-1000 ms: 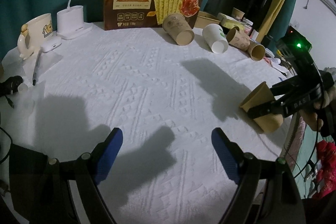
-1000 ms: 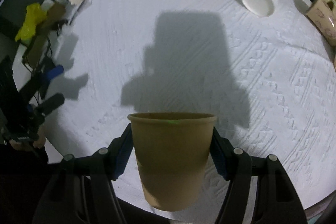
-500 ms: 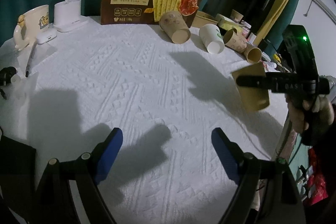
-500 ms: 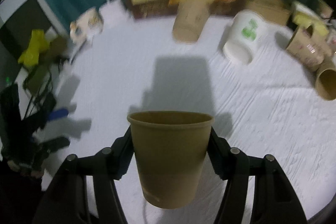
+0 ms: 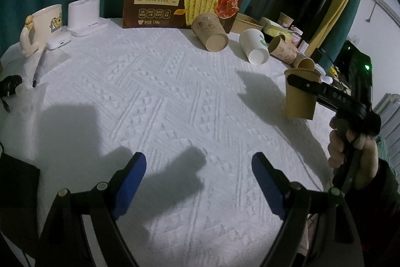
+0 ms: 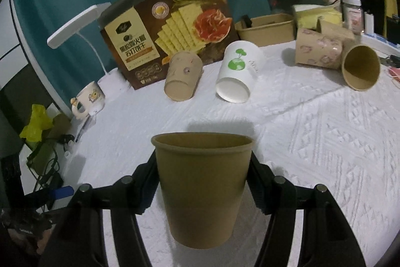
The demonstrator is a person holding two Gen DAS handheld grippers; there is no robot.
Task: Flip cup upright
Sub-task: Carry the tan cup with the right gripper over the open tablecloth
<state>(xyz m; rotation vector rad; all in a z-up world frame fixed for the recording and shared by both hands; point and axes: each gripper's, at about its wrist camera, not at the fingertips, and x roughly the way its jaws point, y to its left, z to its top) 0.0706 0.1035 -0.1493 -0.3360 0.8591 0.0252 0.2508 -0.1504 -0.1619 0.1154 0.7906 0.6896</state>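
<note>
A plain brown paper cup (image 6: 202, 187) sits mouth up and nearly upright between the fingers of my right gripper (image 6: 202, 162), which is shut on its sides. In the left wrist view the same cup (image 5: 300, 101) hangs a little above the white cloth (image 5: 175, 96) at the right, with the right gripper (image 5: 300, 89) clamped just under its rim and a hand behind it. My left gripper (image 5: 198, 159) stands open over the near part of the cloth with nothing between its blue pads (image 5: 130, 179).
Several other paper cups lie on their sides at the back: a brown printed one (image 6: 183, 81), a white one with a green print (image 6: 237, 74), a flowered one (image 6: 317, 49) and a plain brown one (image 6: 361, 69). A cracker box (image 6: 170, 26), a mug (image 6: 87, 101) and a lamp (image 6: 72, 26) stand behind.
The right gripper has turned the brown cup from tilted to nearly upright and carried it slightly up and further over the table. The left gripper has stayed where it was.
</note>
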